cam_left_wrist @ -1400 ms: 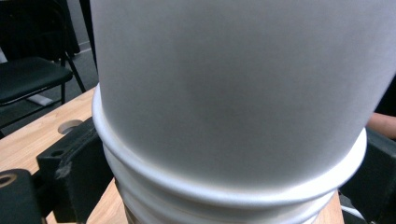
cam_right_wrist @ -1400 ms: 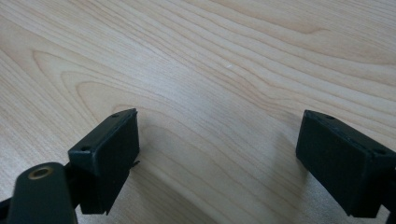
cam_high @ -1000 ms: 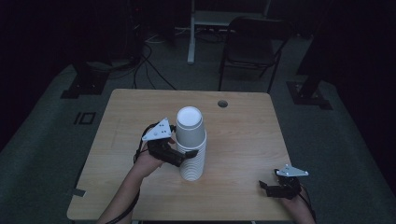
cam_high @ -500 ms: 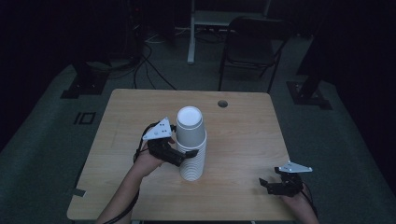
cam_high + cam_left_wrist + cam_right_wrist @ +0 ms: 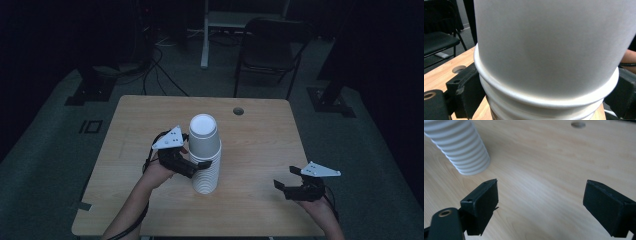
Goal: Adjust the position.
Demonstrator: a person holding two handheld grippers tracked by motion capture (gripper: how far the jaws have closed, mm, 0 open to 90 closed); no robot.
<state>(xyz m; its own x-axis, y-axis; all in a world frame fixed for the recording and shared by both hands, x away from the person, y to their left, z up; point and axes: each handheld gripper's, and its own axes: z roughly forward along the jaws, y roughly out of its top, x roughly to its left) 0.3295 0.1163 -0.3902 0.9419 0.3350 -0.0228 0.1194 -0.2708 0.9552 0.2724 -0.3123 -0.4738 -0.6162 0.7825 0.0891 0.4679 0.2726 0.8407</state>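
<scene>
While the stack of white paper cups (image 5: 204, 159) stands upside down near the middle of the wooden table (image 5: 260, 150), it is clamped by the left gripper (image 5: 192, 167) about halfway up, just under the rim of the top cup (image 5: 549, 50); in the left gripper view a black jaw is pressed against each side of the ribbed rims below that cup. The right gripper (image 5: 287, 182) is held well apart from the stack, above the table's near right part, its jaws spread wide with nothing between them; they have just been closing slightly.

The step in hand is judged to be lifting off the top cup. For a clean separation, the left grip should be kept firm but not crushing on the lower cups. The right gripper should be brought level to the top cup's wall, above its rim, closed gently, and drawn straight up along the stack's axis. Tilting risks dragging a second cup along or toppling the stack.
</scene>
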